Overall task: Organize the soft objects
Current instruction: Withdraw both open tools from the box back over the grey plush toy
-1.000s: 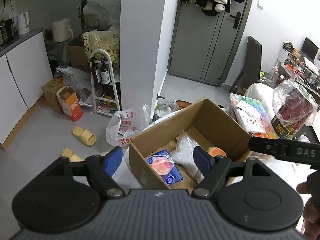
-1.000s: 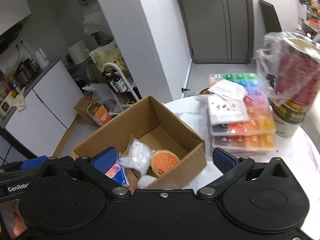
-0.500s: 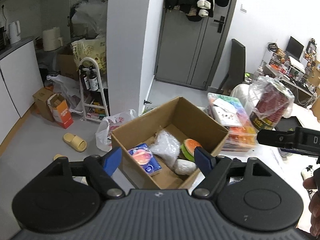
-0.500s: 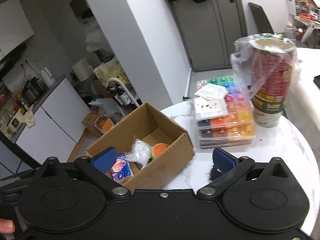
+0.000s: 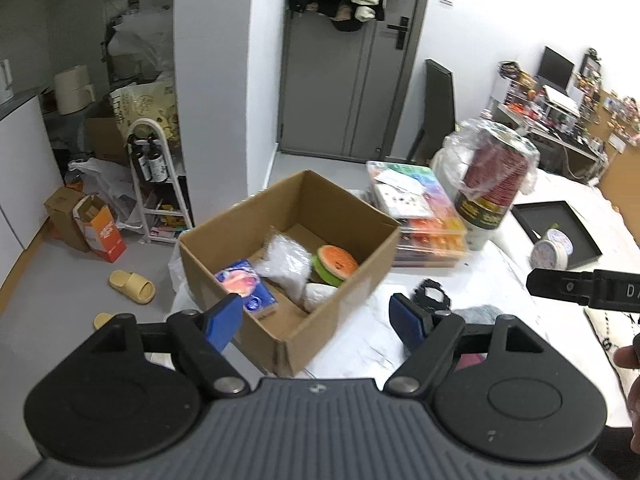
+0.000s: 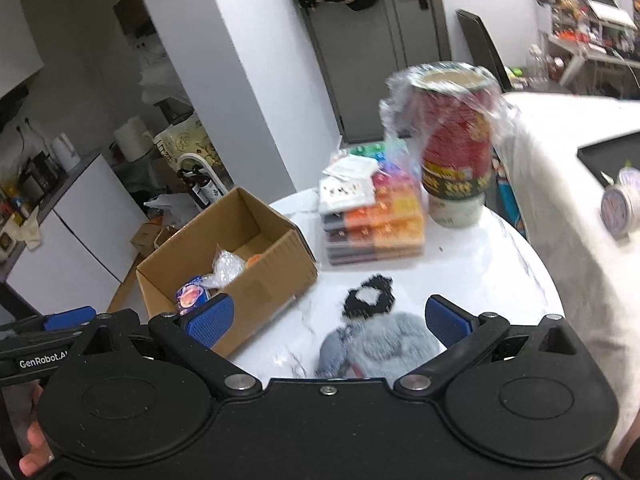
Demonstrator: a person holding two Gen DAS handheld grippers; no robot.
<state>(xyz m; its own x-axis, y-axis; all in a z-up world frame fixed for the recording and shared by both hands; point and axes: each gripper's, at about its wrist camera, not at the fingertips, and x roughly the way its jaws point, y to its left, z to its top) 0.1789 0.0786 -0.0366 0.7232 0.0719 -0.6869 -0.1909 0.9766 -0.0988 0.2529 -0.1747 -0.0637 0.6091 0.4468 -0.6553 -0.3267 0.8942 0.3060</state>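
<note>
Right wrist view: grey plush lies between open right gripper's fingers.

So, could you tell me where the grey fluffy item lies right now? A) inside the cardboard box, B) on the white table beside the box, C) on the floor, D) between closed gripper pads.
B: the grey fluffy item lies on the white table, outside the cardboard box, with the right gripper open above it.
</note>
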